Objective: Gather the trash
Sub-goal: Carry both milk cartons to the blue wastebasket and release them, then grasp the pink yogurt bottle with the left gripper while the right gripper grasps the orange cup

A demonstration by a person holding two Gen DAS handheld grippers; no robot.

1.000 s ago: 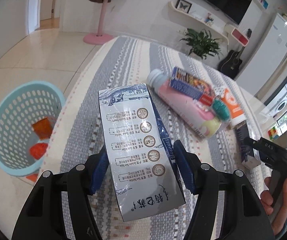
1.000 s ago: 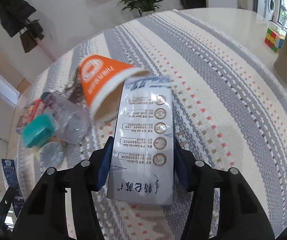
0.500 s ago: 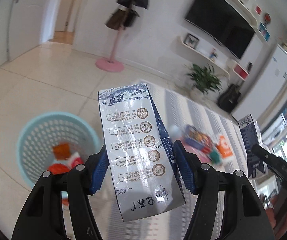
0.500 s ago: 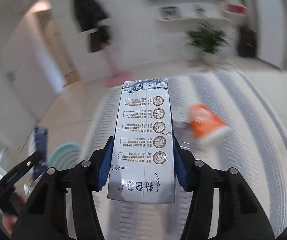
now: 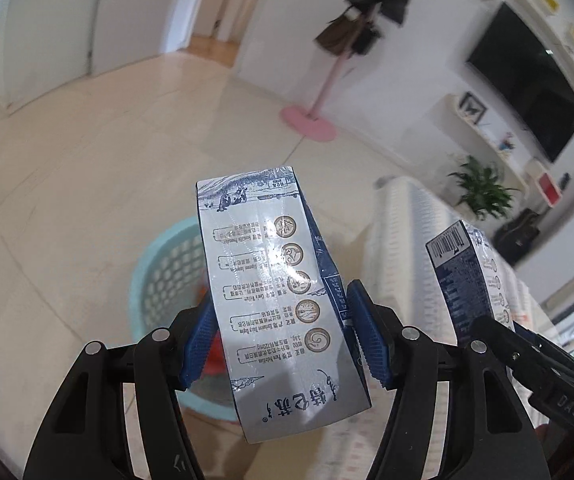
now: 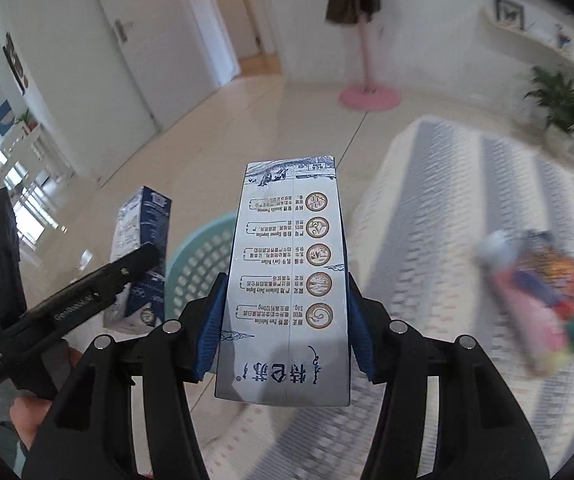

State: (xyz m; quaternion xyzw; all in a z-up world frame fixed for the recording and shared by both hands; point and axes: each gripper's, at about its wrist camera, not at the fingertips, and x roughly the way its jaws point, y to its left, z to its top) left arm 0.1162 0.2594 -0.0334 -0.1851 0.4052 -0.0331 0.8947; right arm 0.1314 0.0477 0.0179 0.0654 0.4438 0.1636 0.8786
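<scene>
1. A milk carton is pinched across its narrow sides by the blue pads of the left hand-held gripper, its long axis running forward along the fingers, slightly skewed to the right at the near end.
2. A second milk carton is clamped in the same way in the right hand-held gripper, long axis straight out from the fingers.
3. The pale blue basket stands on the floor directly beyond and below the left carton; in the right view the basket lies ahead and slightly to the left of the carton.
4. The left hand-held gripper is judged the nearer to the basket, its carton already overlapping the rim; a release there would probably drop it in, while the right one needs a shift leftward first.
5. Orange scraps are glimpsed inside the basket.
6. On the striped tabletop to the right, a blurred heap of remaining trash lies well apart from both grippers.
7. Beyond are seen a tiled floor, a pink coat stand and a potted plant.
</scene>
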